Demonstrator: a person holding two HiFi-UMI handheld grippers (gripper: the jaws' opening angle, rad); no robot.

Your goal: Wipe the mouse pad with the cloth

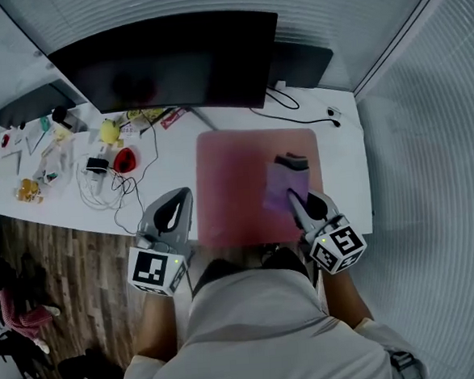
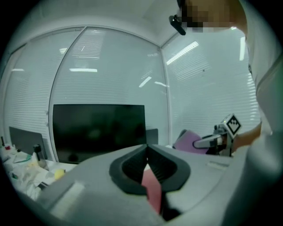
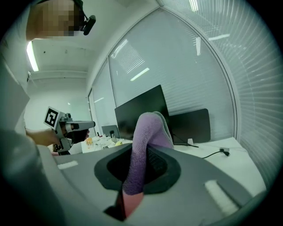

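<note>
A pink mouse pad [image 1: 237,185] lies on the white desk [image 1: 345,169] in front of a dark monitor [image 1: 167,64]. My right gripper [image 1: 296,201] is shut on a purple cloth [image 1: 287,181], which hangs over the pad's right half. In the right gripper view the cloth [image 3: 143,145] is pinched between the jaws and folds upward. My left gripper [image 1: 176,207] hovers at the pad's near left edge, its jaws closed with nothing between them. The left gripper view shows a strip of the pad [image 2: 152,187] below its jaws and the cloth [image 2: 191,141] at right.
Small clutter sits on the desk's left part: a red item [image 1: 123,159], a yellow toy [image 1: 109,132], coiled white cables [image 1: 99,190]. A black cable [image 1: 305,117] runs behind the pad. A second dark screen [image 1: 301,63] stands at back right. Wooden floor [image 1: 64,261] lies at left.
</note>
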